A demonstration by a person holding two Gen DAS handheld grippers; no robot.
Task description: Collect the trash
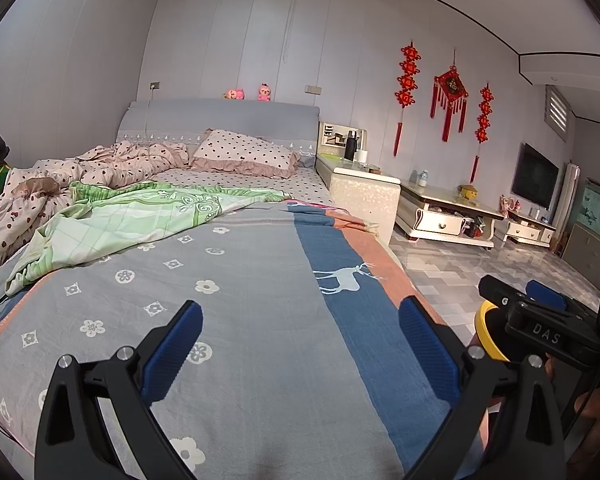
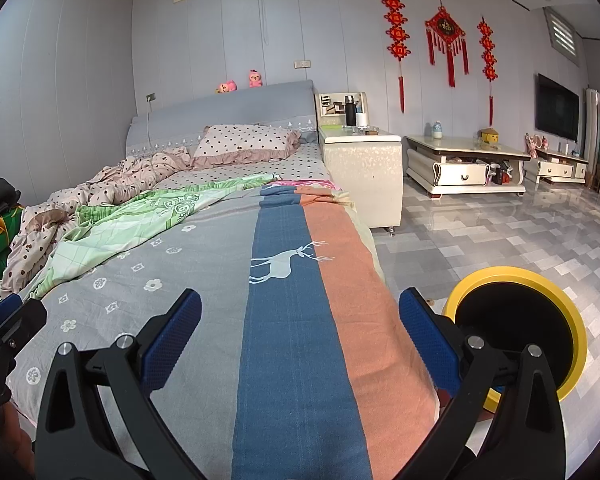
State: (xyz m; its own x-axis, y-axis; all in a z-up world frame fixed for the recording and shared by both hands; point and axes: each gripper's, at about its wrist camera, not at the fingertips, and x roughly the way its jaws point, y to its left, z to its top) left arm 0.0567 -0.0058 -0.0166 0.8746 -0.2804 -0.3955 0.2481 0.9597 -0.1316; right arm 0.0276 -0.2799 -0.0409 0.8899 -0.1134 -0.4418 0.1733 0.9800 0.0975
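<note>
My left gripper [image 1: 300, 312] stands open above the foot of the bed, over a grey flowered cover [image 1: 240, 280], with nothing between its blue pads. My right gripper [image 2: 300, 300] is open too, and it hovers over the cover's blue deer stripe [image 2: 284, 264]. On the floor right of the bed stands a round bin with a yellow rim [image 2: 500, 274] and a black inside; its rim [image 1: 485, 332] also peeks out behind the right gripper's body in the left wrist view. No loose trash shows on the cover near either gripper.
A green blanket [image 1: 140, 212], a crumpled dotted quilt [image 1: 112, 168] and a pillow [image 1: 244, 152] lie further up the bed. A white nightstand [image 2: 364, 168] with a black flask stands beside it. A low coffee table [image 2: 464, 160] and a wall TV [image 2: 556, 108] are across the tiled floor [image 2: 500, 224].
</note>
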